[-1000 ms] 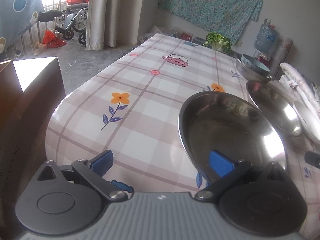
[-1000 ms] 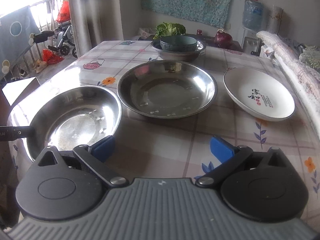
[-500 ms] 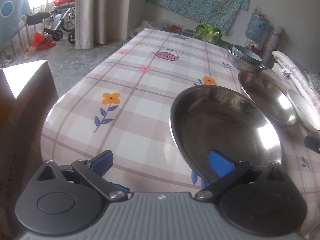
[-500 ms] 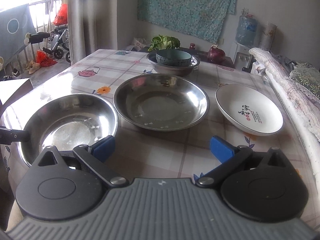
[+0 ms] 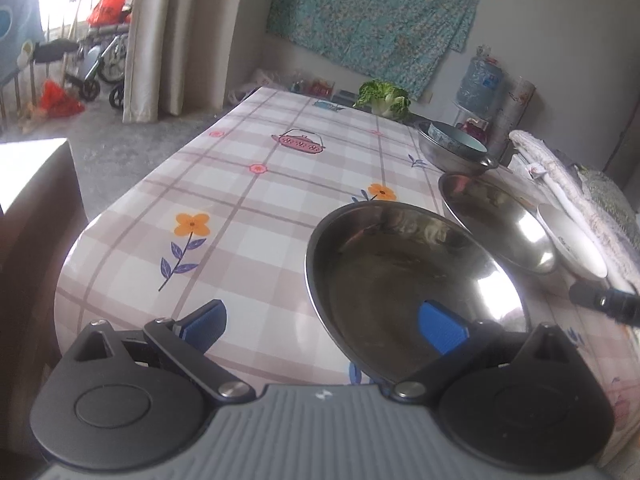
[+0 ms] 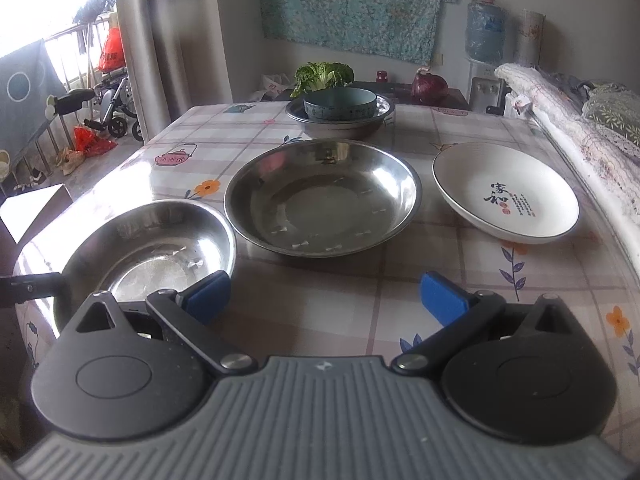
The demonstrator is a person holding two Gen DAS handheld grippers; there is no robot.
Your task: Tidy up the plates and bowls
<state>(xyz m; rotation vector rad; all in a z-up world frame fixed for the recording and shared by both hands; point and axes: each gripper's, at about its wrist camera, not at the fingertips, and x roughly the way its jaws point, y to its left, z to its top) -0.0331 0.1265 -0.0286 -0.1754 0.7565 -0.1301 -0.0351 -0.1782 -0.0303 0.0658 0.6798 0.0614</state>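
On the checked tablecloth (image 6: pixel 328 292) sit a wide steel plate (image 6: pixel 322 197) at centre, a steel bowl (image 6: pixel 152 246) near left, a white plate (image 6: pixel 505 193) right, while the left gripper (image 5: pixel 322 323) and right gripper (image 6: pixel 325 297) gape, holding nothing.

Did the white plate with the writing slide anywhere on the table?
No. The white plate sits by the same purple leaf sprig on the tablecloth and beside the big steel plate as before; only the camera view shifted.
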